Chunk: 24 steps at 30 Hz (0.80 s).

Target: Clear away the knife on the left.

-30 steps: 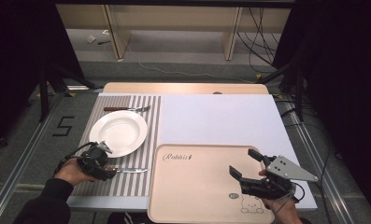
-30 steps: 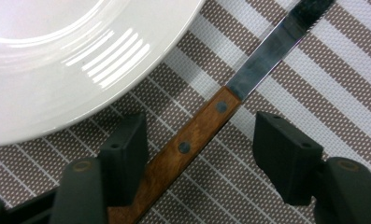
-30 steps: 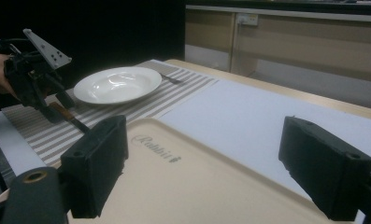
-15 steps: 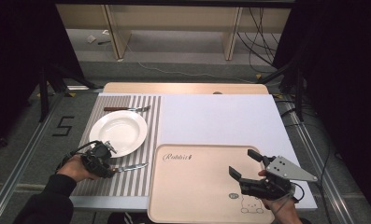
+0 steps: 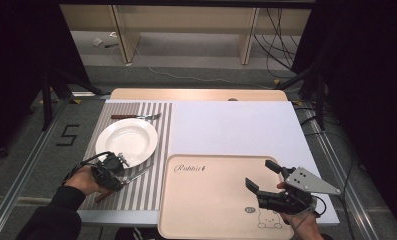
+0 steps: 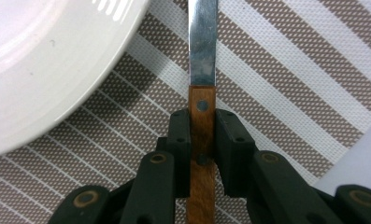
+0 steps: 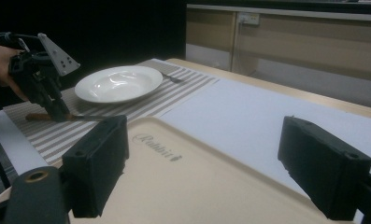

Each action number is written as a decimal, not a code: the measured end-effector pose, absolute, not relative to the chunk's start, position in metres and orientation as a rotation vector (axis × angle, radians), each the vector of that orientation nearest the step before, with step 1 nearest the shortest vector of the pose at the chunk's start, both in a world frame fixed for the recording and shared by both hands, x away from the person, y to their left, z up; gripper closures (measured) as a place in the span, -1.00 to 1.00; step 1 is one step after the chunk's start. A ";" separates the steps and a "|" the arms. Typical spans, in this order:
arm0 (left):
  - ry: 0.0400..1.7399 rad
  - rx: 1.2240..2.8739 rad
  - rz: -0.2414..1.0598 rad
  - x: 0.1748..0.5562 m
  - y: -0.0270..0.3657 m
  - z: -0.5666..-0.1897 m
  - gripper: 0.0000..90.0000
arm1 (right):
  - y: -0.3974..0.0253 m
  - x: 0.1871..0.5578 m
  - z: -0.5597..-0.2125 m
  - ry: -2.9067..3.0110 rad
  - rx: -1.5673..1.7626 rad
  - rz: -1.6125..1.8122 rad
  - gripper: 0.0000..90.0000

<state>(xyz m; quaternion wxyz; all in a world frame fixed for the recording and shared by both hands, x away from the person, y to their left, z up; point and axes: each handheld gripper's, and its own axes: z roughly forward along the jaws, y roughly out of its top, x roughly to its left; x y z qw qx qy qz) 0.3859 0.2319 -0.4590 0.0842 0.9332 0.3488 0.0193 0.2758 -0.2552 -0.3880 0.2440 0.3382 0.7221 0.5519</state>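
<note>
A knife with a brown wooden handle [image 6: 202, 121] and steel blade [image 6: 203, 42] lies on the striped placemat [image 5: 136, 195], just in front of the white plate [image 5: 127, 139]. My left gripper [image 6: 203, 127] is shut on the knife handle, its two jaws pressed against either side; in the high view that gripper [image 5: 117, 172] sits at the plate's near edge. My right gripper [image 5: 264, 176] hovers open over the beige tray [image 5: 211, 200] with nothing between its jaws. From the right gripper view the plate [image 7: 118, 83] and left gripper [image 7: 61, 114] show at far left.
A fork [image 5: 136, 117] lies on the placemat beyond the plate. A white sheet [image 5: 231, 127] covers the table's middle and right. The tray carries a "Rabbit" print and a bear drawing [image 5: 268, 217]. Metal rails run along both table sides.
The left gripper has slid slightly right and nearer along the knife and closed on its wooden handle. The right gripper has stayed in place over the tray.
</note>
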 end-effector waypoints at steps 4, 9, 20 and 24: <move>1.048 2.735 0.020 0.387 0.232 -0.457 0.71 | -0.256 0.275 -0.388 1.971 0.922 1.506 -0.61; 1.064 2.682 -0.003 0.385 0.228 -0.451 0.71 | -0.256 0.275 -0.388 1.973 0.922 1.504 -0.61; 1.060 2.493 -0.024 0.381 0.213 -0.434 0.71 | -0.256 0.275 -0.388 1.969 0.922 1.506 -0.61; 1.049 2.389 -0.005 0.379 0.206 -0.427 0.71 | -0.256 0.275 -0.388 1.967 0.924 1.508 -0.61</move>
